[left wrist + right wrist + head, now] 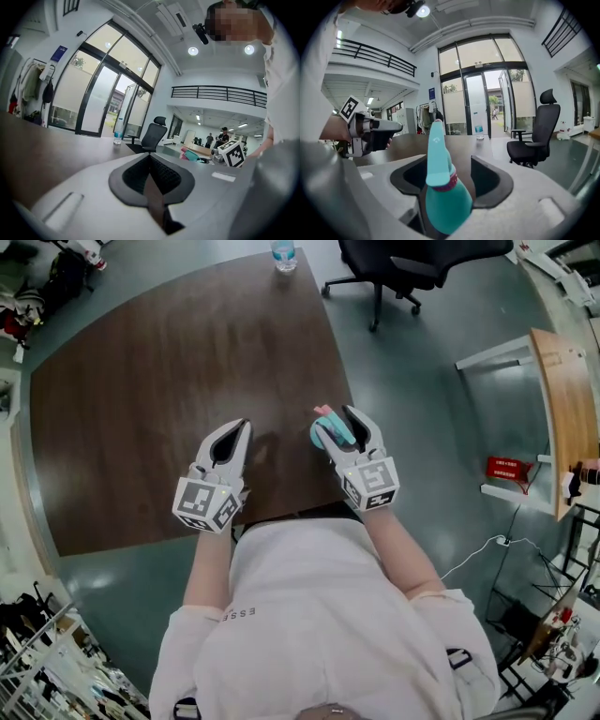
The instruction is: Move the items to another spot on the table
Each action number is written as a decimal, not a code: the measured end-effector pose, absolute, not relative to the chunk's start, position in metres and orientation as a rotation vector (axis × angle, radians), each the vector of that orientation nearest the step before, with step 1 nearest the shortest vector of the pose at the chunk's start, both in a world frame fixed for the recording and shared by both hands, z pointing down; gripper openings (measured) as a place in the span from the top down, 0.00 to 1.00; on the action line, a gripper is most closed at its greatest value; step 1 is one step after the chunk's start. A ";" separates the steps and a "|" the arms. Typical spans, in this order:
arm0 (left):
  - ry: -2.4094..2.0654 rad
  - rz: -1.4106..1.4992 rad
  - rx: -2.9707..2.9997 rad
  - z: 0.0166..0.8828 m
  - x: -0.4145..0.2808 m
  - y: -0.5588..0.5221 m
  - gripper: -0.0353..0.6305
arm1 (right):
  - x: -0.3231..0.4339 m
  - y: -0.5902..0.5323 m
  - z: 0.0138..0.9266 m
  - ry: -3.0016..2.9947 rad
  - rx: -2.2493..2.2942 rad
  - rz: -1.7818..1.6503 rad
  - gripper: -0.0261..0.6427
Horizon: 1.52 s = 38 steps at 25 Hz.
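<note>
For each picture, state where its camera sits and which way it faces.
Head view: on the person's head, facing steeply down at the table; shirt, forearms, left gripper, right gripper show.
Left gripper view: on the left gripper, facing along its shut jaws toward glass doors; shirt at right.
Right gripper view: on the right gripper, facing past a teal item between open jaws; left gripper shows.
Shared: both gripper views show the water bottle and chair.
</note>
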<state>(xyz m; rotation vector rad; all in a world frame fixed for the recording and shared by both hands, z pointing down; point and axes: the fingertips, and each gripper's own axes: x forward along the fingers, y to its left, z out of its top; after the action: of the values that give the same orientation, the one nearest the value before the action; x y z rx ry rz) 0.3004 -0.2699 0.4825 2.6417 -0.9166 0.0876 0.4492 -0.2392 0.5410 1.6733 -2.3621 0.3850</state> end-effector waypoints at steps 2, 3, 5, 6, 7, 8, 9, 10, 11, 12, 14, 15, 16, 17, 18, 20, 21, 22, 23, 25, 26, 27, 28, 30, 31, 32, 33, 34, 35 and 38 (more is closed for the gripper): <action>-0.945 0.084 2.635 0.487 0.303 -0.273 0.93 | 0.450 -0.240 0.546 -2.385 1.646 0.382 0.59; -0.958 0.082 2.633 0.490 0.304 -0.274 0.93 | 0.449 -0.239 0.548 -2.398 1.632 0.376 0.60; -0.982 0.077 2.630 0.492 0.304 -0.275 0.93 | 0.444 -0.237 0.549 -2.422 1.605 0.353 0.68; -0.992 0.072 2.630 0.492 0.304 -0.275 0.93 | 0.442 -0.237 0.549 -2.433 1.591 0.345 0.69; -0.999 0.068 2.631 0.491 0.304 -0.275 0.93 | 0.441 -0.237 0.549 -2.442 1.577 0.342 0.69; -1.005 0.065 2.631 0.490 0.303 -0.275 0.93 | 0.439 -0.237 0.549 -2.451 1.563 0.344 0.70; -1.013 0.063 2.631 0.488 0.302 -0.274 0.93 | 0.438 -0.238 0.548 -2.461 1.552 0.349 0.70; -1.023 0.060 2.629 0.485 0.301 -0.274 0.93 | 0.438 -0.238 0.545 -2.471 1.546 0.351 0.70; -1.035 0.057 2.626 0.482 0.300 -0.273 0.93 | 0.440 -0.238 0.541 -2.476 1.545 0.348 0.71; -1.050 0.052 2.622 0.479 0.299 -0.272 0.93 | 0.443 -0.239 0.536 -2.478 1.547 0.339 0.71; -1.085 0.041 2.612 0.472 0.299 -0.270 0.93 | 0.450 -0.241 0.525 -2.483 1.545 0.315 0.71; -1.106 0.037 2.606 0.469 0.297 -0.268 0.93 | 0.452 -0.241 0.519 -2.491 1.539 0.305 0.72; -1.127 0.032 2.598 0.467 0.295 -0.266 0.93 | 0.453 -0.240 0.513 -2.501 1.531 0.298 0.72; -1.149 0.028 2.590 0.464 0.292 -0.264 0.93 | 0.453 -0.240 0.509 -2.513 1.520 0.294 0.72; -1.169 0.024 2.581 0.462 0.288 -0.262 0.93 | 0.451 -0.240 0.504 -2.524 1.507 0.290 0.72; -1.205 0.015 2.564 0.458 0.278 -0.260 0.93 | 0.445 -0.242 0.498 -2.543 1.479 0.280 0.72; -1.221 0.012 2.555 0.457 0.272 -0.257 0.93 | 0.441 -0.244 0.495 -2.550 1.466 0.274 0.72; -1.237 0.009 2.546 0.455 0.265 -0.254 0.93 | 0.435 -0.245 0.492 -2.556 1.452 0.268 0.72; -1.253 0.005 2.537 0.454 0.256 -0.250 0.93 | 0.428 -0.246 0.490 -2.563 1.437 0.262 0.72; -1.287 -0.007 2.520 0.452 0.237 -0.242 0.93 | 0.410 -0.246 0.487 -2.574 1.406 0.245 0.72; -1.304 -0.012 2.509 0.452 0.225 -0.238 0.93 | 0.400 -0.245 0.487 -2.580 1.390 0.236 0.72; -1.320 -0.017 2.498 0.453 0.213 -0.233 0.93 | 0.389 -0.243 0.486 -2.585 1.375 0.230 0.72; -1.335 -0.021 2.487 0.453 0.200 -0.227 0.93 | 0.378 -0.240 0.486 -2.589 1.361 0.226 0.72; -1.367 -0.028 2.470 0.452 0.170 -0.215 0.93 | 0.353 -0.236 0.486 -2.597 1.336 0.220 0.72; -1.390 -0.032 2.459 0.451 0.154 -0.210 0.93 | 0.339 -0.234 0.485 -2.603 1.323 0.217 0.72; -1.421 -0.042 2.445 0.449 0.135 -0.205 0.93 | 0.324 -0.233 0.484 -2.614 1.308 0.214 0.72; -1.458 -0.056 2.426 0.447 0.116 -0.200 0.93 | 0.309 -0.232 0.482 -2.626 1.288 0.209 0.72; -1.498 -0.071 2.406 0.445 0.097 -0.194 0.93 | 0.292 -0.229 0.481 -2.639 1.263 0.202 0.72; -1.536 -0.083 2.387 0.442 0.078 -0.186 0.93 | 0.275 -0.225 0.480 -2.651 1.235 0.193 0.72; -1.647 -0.107 2.339 0.436 0.021 -0.160 0.93 | 0.219 -0.216 0.477 -2.698 1.138 0.165 0.72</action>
<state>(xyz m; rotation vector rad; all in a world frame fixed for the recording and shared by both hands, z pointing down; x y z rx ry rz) 0.0212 -0.1597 0.4361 2.3392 -1.6467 -0.1068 0.2186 -0.2160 0.4771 1.1379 -2.6982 0.1649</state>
